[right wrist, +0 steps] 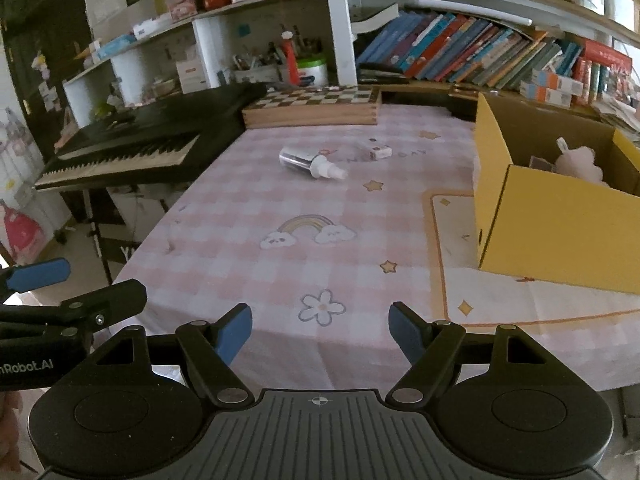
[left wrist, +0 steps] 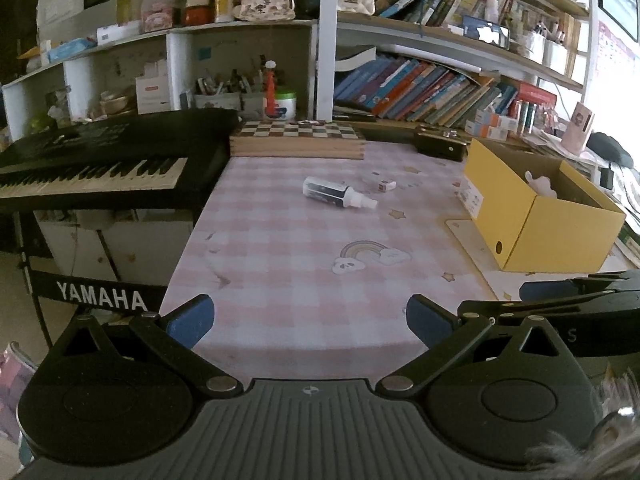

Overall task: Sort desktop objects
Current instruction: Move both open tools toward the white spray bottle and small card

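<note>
Both tongs, left (left wrist: pixel 310 320) and right (right wrist: pixel 320 330), gape empty; spray bottle (right wrist: pixel 310 163) lies ahead, long axis crosswise, nozzle rightward, right slightly nearer.

The cloth (right wrist: pixel 248 208) has pink and white squares, with a rainbow (right wrist: pixel 308 228), stars and a flower on it. The box (right wrist: pixel 560 236) is yellow. The board (right wrist: pixel 316 98) has dark and light squares. The piano (left wrist: pixel 100 152) is black with white keys. The bottle (left wrist: pixel 340 194) has a white top.

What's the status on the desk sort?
Left gripper, right gripper open, empty. Spray bottle, small box loose on tablecloth. Yellow box right. Path clear.
</note>
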`<state>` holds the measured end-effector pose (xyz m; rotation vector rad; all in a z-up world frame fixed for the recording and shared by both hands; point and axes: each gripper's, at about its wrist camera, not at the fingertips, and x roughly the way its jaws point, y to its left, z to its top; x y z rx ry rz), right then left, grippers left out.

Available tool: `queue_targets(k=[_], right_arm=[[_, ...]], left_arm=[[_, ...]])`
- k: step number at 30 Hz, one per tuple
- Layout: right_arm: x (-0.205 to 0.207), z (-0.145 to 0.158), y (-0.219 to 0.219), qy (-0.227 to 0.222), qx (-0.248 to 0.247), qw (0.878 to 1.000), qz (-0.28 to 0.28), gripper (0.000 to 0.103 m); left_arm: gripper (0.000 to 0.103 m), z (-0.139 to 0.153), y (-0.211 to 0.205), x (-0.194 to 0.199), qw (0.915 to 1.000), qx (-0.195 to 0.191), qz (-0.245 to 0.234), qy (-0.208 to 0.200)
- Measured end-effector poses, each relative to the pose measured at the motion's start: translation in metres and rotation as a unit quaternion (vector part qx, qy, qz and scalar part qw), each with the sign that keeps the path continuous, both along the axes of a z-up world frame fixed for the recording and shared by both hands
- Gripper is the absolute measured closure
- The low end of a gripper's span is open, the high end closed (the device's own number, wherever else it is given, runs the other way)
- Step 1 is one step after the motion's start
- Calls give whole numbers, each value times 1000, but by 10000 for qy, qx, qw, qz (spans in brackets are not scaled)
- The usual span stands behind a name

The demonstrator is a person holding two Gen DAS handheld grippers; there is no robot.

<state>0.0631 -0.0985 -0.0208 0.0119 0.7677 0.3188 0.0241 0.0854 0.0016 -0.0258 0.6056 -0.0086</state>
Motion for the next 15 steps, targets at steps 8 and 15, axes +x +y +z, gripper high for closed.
queue_targets(k=[8,15], right_arm=[[19,-5,3,85,-8,9999,124,26],[49,-7,5,121,-11,9996,249,26]], left_arm=[[0,-5,0,19,9999,-6,83,84],[0,-8,0,51,9997,-21,208,150]])
